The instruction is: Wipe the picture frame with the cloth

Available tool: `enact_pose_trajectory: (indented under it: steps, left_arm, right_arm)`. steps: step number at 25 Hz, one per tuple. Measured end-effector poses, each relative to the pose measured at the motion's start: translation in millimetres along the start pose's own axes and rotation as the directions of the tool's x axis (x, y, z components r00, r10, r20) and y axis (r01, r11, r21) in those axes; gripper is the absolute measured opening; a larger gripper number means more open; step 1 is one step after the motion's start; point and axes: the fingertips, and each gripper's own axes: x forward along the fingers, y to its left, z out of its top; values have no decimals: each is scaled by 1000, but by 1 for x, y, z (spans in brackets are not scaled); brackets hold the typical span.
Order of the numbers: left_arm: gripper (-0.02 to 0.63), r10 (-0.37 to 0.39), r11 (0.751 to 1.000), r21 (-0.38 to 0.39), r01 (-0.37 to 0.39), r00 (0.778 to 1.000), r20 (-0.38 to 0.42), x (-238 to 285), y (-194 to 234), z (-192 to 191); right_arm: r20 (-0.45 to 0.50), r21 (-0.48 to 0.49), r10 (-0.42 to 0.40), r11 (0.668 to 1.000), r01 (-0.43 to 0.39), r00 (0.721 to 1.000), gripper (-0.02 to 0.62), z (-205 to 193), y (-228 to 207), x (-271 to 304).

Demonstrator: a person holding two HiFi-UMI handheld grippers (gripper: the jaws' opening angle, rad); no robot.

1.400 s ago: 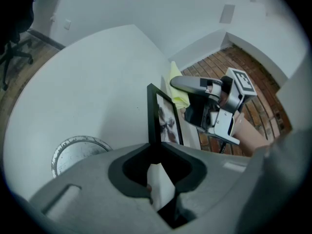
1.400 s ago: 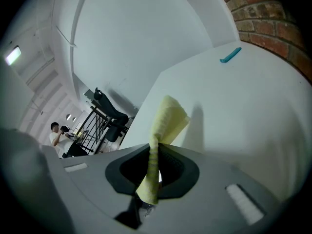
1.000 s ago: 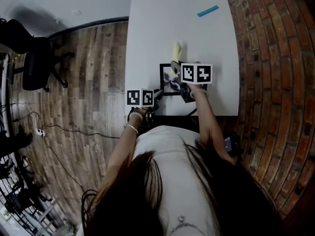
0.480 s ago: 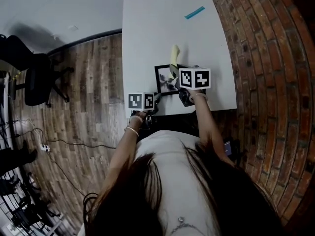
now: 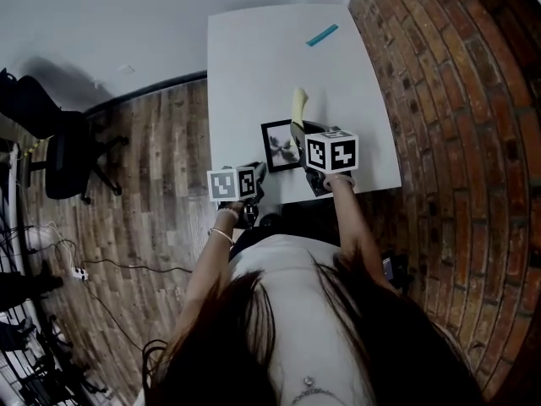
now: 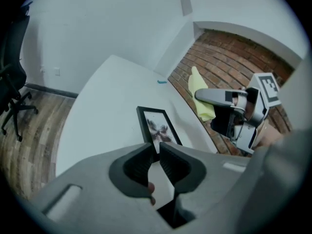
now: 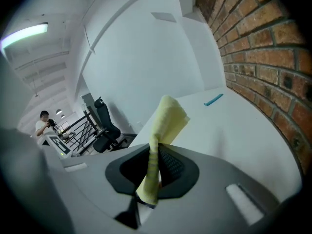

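Note:
The black picture frame [image 5: 279,146] lies flat on the white table [image 5: 254,66]; in the left gripper view the picture frame [image 6: 155,126] shows beyond the jaws. My left gripper [image 5: 259,169] hovers by its near left corner. The left gripper [image 6: 157,149] has just been closing: only a narrow gap is left, with nothing in it. My right gripper [image 5: 297,132] is over the frame's right side, shut on the yellow cloth [image 5: 298,104]. The cloth [image 7: 163,126] sticks up out of the right gripper [image 7: 157,152]. The left gripper view also shows the cloth [image 6: 200,95].
A small teal object [image 5: 322,35] lies at the table's far end. A brick wall [image 5: 439,100] runs along the table's right side. A black office chair [image 5: 63,142] stands on the wood floor to the left. A person [image 7: 44,123] stands far off by a railing.
Both grippers have risen from the table, the right one carrying the cloth up with it. The frame has stayed flat on the table.

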Motion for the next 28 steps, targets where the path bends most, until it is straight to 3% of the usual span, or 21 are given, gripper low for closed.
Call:
enact_pose_trajectory:
  steps: [6, 15, 28]
  left_arm:
    - [23, 39, 998, 54, -45, 993, 107, -25, 0, 29]
    - [0, 13, 992, 120, -41, 976, 219, -49, -20, 58]
    - [0, -25, 967, 241, -80, 915, 402, -86, -63, 105]
  right_arm:
    - [72, -79, -21, 996, 27, 997, 35, 11, 10, -21]
    - [191, -153, -46, 985, 76, 981, 35, 31, 17, -49]
    - [324, -243, -64, 959, 148, 944, 35, 64, 21, -92]
